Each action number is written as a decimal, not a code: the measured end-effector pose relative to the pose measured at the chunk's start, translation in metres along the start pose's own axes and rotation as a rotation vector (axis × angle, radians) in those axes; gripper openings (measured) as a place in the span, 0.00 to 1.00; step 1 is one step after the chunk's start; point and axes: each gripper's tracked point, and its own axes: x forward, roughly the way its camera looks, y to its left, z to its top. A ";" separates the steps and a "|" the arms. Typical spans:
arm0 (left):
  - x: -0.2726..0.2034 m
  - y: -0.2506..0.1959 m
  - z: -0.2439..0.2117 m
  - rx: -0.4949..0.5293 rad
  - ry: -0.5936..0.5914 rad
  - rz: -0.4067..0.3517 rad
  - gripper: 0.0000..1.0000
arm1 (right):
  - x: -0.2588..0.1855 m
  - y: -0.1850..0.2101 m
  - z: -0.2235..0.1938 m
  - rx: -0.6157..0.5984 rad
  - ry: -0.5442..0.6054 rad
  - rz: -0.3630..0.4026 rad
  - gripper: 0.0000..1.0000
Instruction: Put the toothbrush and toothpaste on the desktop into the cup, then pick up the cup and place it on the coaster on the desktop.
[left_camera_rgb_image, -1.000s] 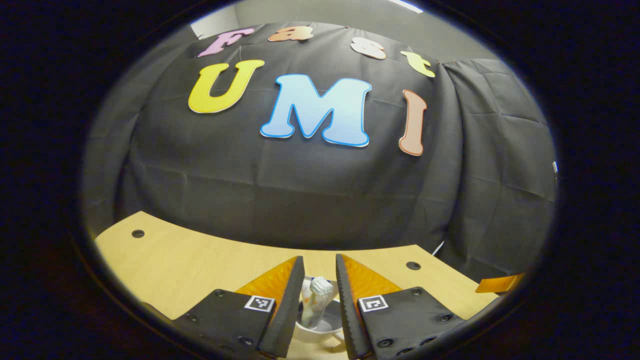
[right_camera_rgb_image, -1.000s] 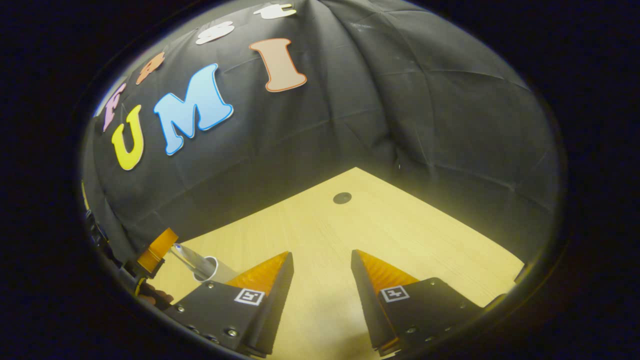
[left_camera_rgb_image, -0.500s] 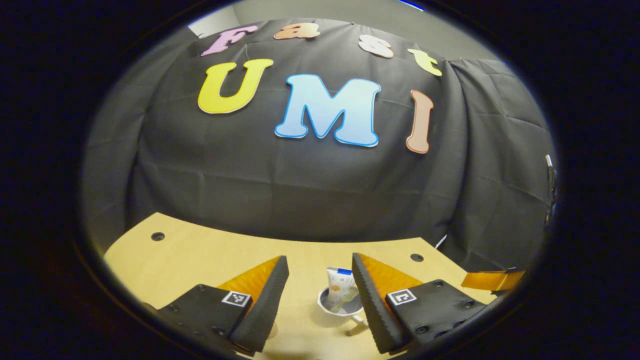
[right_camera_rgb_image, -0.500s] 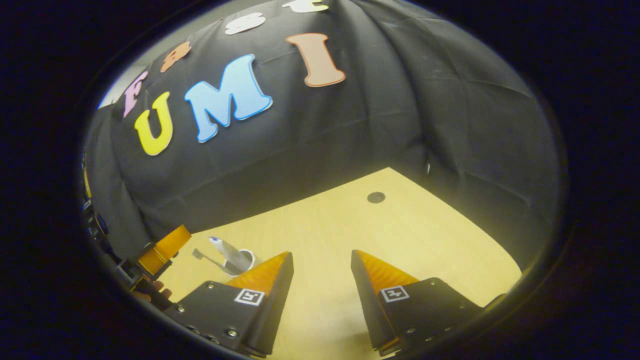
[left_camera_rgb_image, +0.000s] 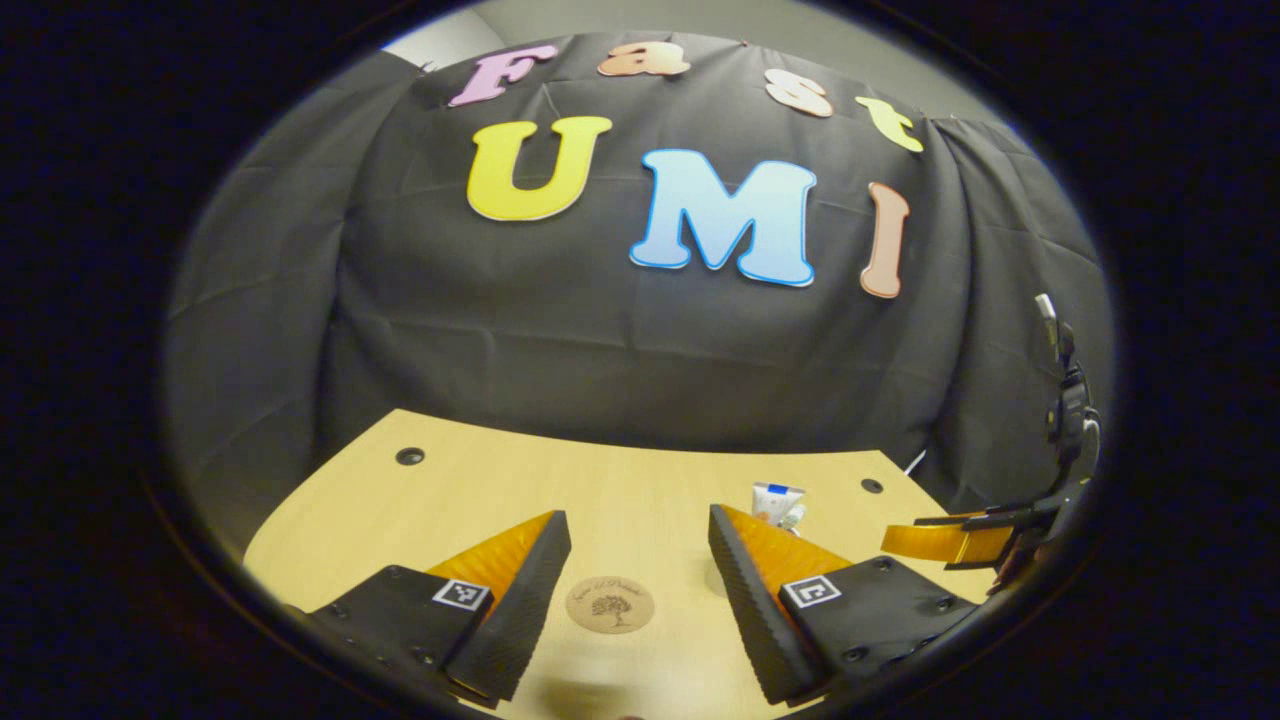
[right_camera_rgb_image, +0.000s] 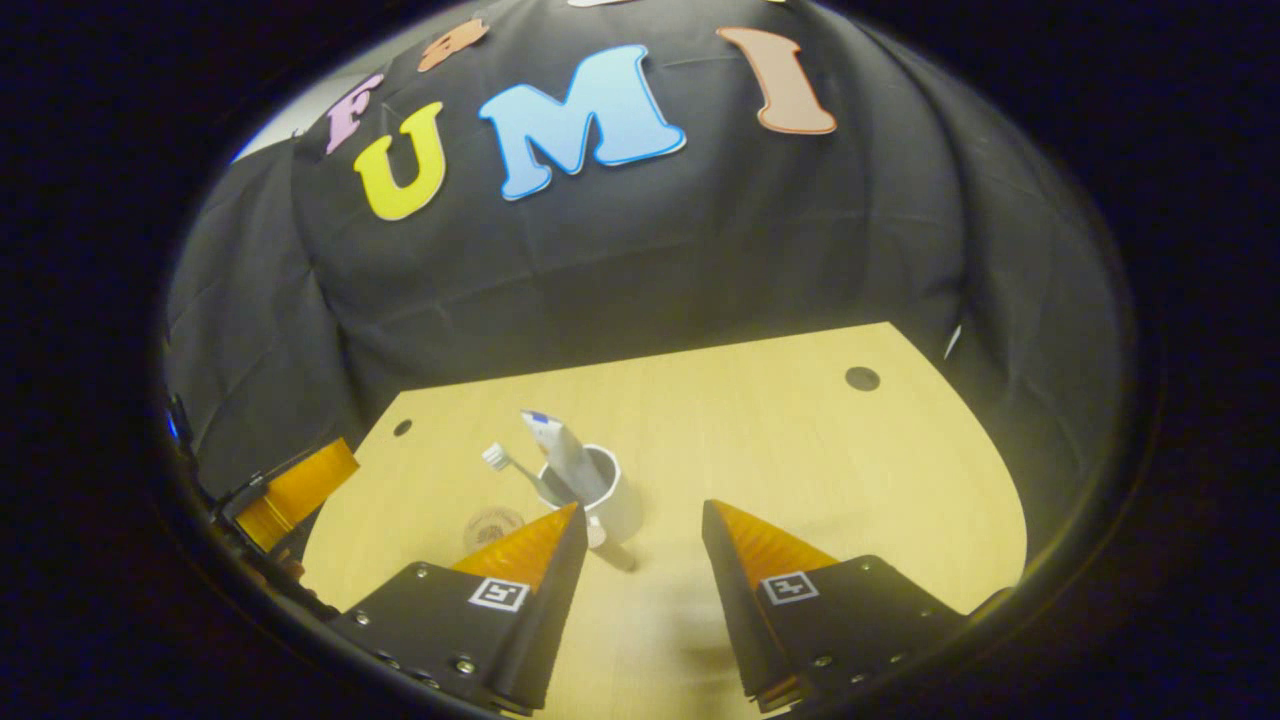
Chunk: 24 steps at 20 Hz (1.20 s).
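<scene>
In the right gripper view a white cup (right_camera_rgb_image: 604, 497) stands on the wooden desktop (right_camera_rgb_image: 800, 450), holding the toothpaste tube (right_camera_rgb_image: 563, 452) and the toothbrush (right_camera_rgb_image: 508, 468), both leaning left. The round brown coaster (right_camera_rgb_image: 492, 523) lies just left of the cup. My right gripper (right_camera_rgb_image: 640, 520) is open, and the cup sits just beyond its left finger. In the left gripper view my left gripper (left_camera_rgb_image: 637, 520) is open and holds nothing, with the coaster (left_camera_rgb_image: 610, 604) on the desk between its fingers. The toothpaste top (left_camera_rgb_image: 777, 498) pokes up behind its right finger, which hides the cup.
Dark round holes mark the desktop (left_camera_rgb_image: 409, 456) (right_camera_rgb_image: 861, 378). Black cloth walls close the desk at the back and both sides. The other gripper's orange finger (left_camera_rgb_image: 950, 541) shows at the right, and the left gripper's orange finger (right_camera_rgb_image: 295, 487) at the left edge.
My left gripper opened, leaving the toothpaste in the cup, then drew back and swung left until the coaster lay between its fingers. My right gripper turned left, bringing the cup close.
</scene>
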 end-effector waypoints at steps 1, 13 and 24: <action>-0.007 0.010 0.000 -0.010 0.002 0.013 0.88 | 0.004 0.004 -0.003 -0.024 0.026 0.008 0.66; -0.065 0.101 -0.001 -0.055 0.017 0.149 0.93 | 0.066 0.027 -0.039 -0.317 0.339 0.006 0.68; -0.093 0.163 -0.024 -0.137 0.059 0.279 0.91 | 0.118 0.029 -0.070 -0.348 0.493 -0.017 0.59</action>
